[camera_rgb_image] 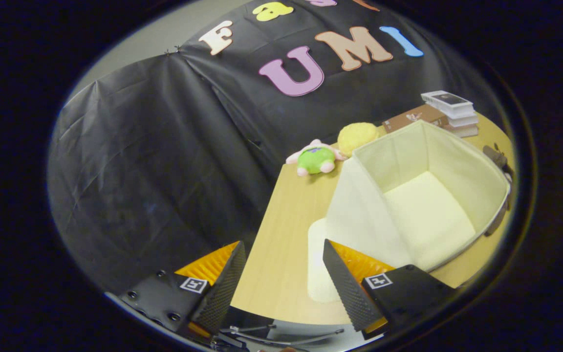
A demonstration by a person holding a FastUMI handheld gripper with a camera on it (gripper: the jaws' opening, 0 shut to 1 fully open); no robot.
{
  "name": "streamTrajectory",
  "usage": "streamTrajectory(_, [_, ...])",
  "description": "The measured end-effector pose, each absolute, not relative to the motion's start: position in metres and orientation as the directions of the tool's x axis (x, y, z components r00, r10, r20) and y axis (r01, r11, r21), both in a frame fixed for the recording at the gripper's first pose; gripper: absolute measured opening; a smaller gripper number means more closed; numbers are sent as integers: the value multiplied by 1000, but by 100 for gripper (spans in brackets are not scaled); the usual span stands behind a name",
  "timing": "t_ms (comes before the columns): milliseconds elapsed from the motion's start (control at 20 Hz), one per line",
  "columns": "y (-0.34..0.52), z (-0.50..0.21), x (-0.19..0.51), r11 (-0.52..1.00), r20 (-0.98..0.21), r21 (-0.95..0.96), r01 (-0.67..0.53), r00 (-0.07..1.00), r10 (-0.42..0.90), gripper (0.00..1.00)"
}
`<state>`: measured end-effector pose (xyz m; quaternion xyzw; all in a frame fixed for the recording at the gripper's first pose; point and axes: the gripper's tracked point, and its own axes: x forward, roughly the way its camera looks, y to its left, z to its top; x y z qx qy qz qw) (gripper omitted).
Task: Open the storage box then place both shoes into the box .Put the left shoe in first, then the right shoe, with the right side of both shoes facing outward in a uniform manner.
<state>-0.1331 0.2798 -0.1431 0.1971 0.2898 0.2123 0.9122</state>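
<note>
Gripper point(284, 271) open, fingers spread wide apart, nothing between them, just bare wooden table point(281, 244) in the gap. Finger pads point(345, 286) black and textured, orange backing, small square marker on each finger block. Left finger hangs past the table's edge, over the black cloth wall; right finger sits over the table, near the box's near corner.

Storage box point(423, 195) just ahead of the right finger and beyond it: cream fabric, open at the top, interior visible and holding nothing. It looks tipped or seen at a slant; cannot tell which. A pale flat piece point(318, 259), same cream colour, lies on the table against the box's near side, just beside the right fingertip; could be the lid or a flap, cannot tell.

Beyond the box, at the table's far edge: green and pink plush toy point(315, 159) lying down, a yellow fuzzy thing point(357, 137) touching it. Further along, a brown flat box point(416, 116) and a stack of books point(455, 112) beside it. A dark object point(496, 156) on the box's far side, too cut off to identify.
</note>
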Motion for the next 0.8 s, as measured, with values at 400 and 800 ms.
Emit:
streamTrajectory(400, [123,-106,-77,957,-586,285,-56,780,220,100])
streamTrajectory(800, [-21,-135,-46,984,-795,-18,178,594,-122,100])
